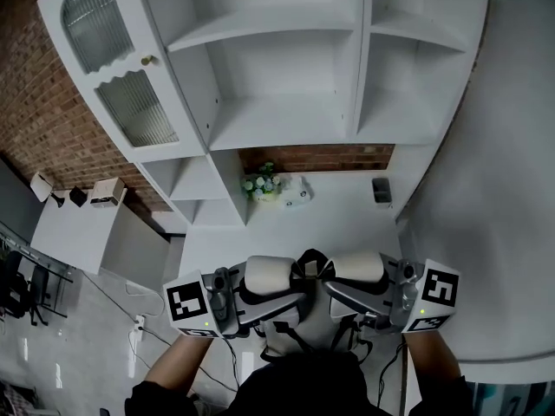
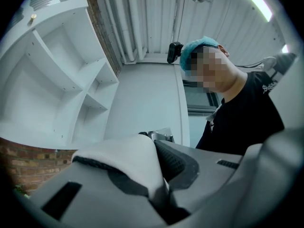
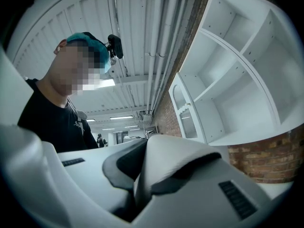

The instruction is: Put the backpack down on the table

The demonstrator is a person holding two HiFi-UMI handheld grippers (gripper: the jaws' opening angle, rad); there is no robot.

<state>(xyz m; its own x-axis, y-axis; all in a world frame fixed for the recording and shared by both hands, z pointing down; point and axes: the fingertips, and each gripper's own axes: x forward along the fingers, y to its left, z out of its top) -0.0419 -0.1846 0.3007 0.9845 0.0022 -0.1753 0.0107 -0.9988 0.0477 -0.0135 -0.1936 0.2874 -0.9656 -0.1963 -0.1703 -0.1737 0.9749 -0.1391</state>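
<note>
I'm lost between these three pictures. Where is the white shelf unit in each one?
Head view: white shelf unit fills the upper middle.
Left gripper view: the unit lines the left side.
Right gripper view: the unit lines the right side.
Shared landmark: the brick wall behind it.

Pretty plain room tbh: a big white shelf unit [image 1: 286, 76] sits against a red brick wall [image 1: 35, 111], with a ribbed-glass cabinet door [image 1: 121, 68] at its left end. There's a white table [image 1: 347, 219] below it and a grey concrete floor [image 1: 78, 362]. Overhead, a corrugated white ceiling [image 2: 156, 13] carries pipes [image 2: 124, 23] and a strip light [image 2: 254, 1].
</note>
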